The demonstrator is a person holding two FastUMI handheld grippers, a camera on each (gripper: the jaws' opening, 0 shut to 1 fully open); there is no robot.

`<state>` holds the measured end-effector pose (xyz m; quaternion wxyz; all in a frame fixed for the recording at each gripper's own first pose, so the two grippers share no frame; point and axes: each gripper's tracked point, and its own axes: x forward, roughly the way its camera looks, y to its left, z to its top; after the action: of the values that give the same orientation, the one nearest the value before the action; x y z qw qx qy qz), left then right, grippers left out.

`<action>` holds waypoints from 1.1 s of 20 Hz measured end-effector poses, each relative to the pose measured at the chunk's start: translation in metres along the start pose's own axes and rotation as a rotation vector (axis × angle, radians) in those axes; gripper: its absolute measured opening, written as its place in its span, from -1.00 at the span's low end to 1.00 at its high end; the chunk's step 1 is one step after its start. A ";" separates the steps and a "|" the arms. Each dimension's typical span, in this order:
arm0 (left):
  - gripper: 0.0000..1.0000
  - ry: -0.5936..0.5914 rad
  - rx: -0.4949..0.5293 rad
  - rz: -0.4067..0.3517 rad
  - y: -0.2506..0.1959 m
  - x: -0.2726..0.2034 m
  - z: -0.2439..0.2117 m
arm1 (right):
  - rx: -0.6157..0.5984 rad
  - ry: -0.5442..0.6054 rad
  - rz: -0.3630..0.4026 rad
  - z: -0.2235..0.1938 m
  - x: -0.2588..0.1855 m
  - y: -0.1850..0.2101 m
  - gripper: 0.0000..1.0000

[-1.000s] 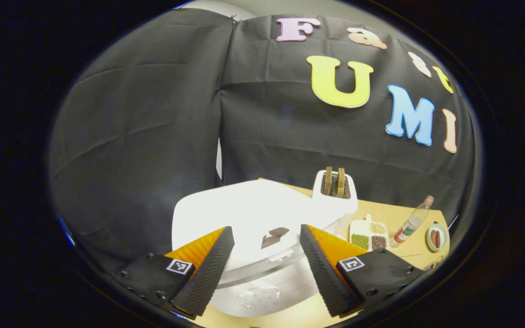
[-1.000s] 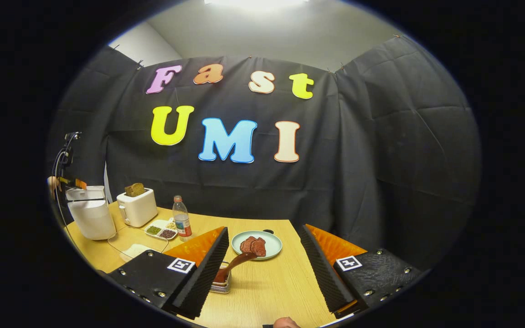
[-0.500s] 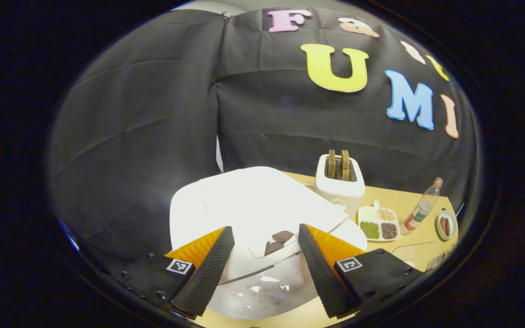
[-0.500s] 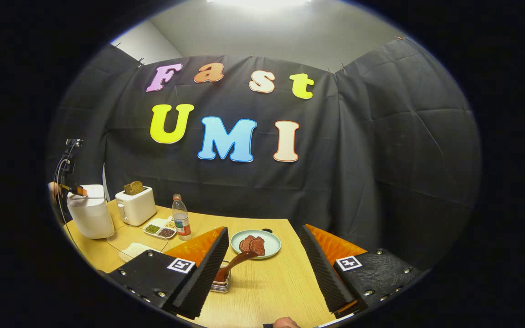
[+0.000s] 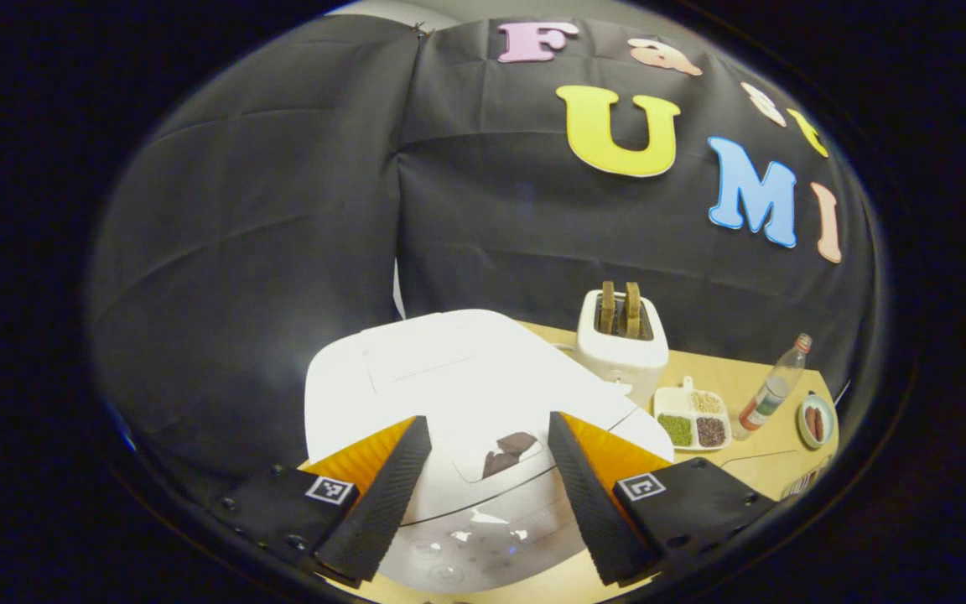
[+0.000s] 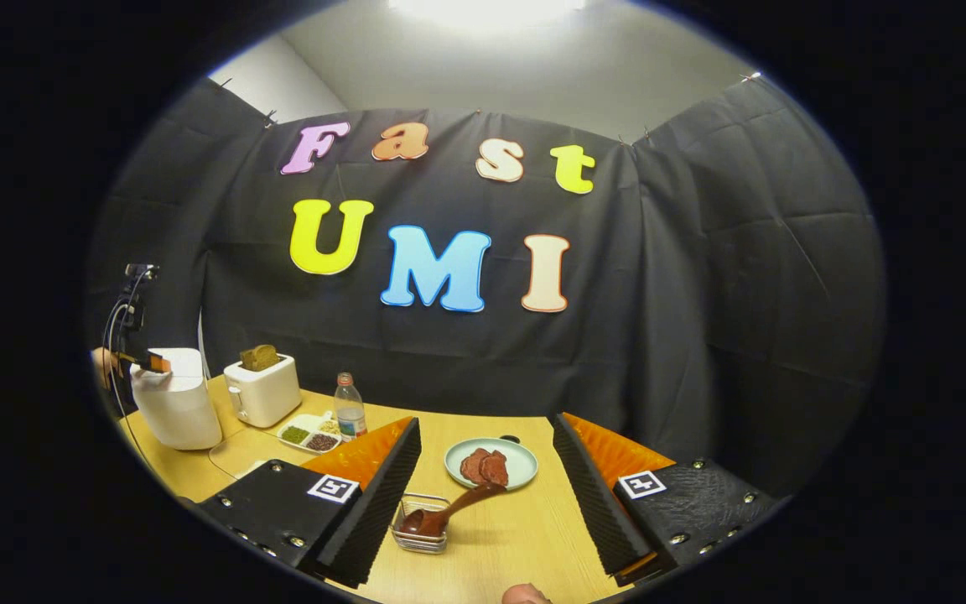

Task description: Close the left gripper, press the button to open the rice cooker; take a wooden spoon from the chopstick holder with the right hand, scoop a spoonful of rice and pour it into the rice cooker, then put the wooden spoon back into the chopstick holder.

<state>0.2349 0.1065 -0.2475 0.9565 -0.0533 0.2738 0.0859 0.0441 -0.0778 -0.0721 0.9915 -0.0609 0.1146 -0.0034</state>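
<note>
Jaws on your left gripper (image 5: 483, 495) stand wide apart with nothing between them, hovering above the closed lid of the white rice cooker (image 5: 458, 394); the small dark patch on the lid's front lip sits in the gap between your fingers, and neither finger touches it. That cooker stands at the surface's left end, close to the black cloth wall behind it, so room on that side is tight. Just past it along the back edge stands the white toaster (image 5: 622, 340) with two slices up, then the divided dish of grains (image 5: 691, 419) and the plastic bottle (image 5: 772, 394).

Your right gripper (image 6: 483, 503) is likewise spread wide and holds nothing. Between its fingers (and lower, nearer you) the wire chopstick holder (image 6: 420, 524) sits on the wooden surface (image 6: 516, 537) with the wooden spoon (image 6: 449, 512) lying in it, its handle slanting up and right toward the pale green plate (image 6: 491, 461) of sliced meat. Bare surface lies to the right of the holder, out to the near edge. Far to the left in the right gripper view, the cooker (image 6: 173, 403) stands by the left edge with your other gripper poised at its top.
</note>
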 end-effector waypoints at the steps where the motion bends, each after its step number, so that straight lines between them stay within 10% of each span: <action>1: 0.93 -0.019 -0.007 0.001 0.003 -0.004 0.006 | 0.003 -0.015 0.014 0.006 0.000 0.007 0.93; 13: 0.94 -0.470 0.088 -0.133 -0.036 -0.200 0.125 | 0.046 -0.128 0.098 0.057 -0.006 0.061 0.93; 22: 0.95 -0.647 0.167 -0.232 -0.084 -0.310 0.112 | 0.070 -0.167 0.074 0.054 -0.010 0.078 0.93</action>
<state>0.0500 -0.0006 0.0163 0.9981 0.0245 -0.0452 -0.0334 0.0461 0.0059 -0.0272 0.9986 -0.0220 0.0332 0.0341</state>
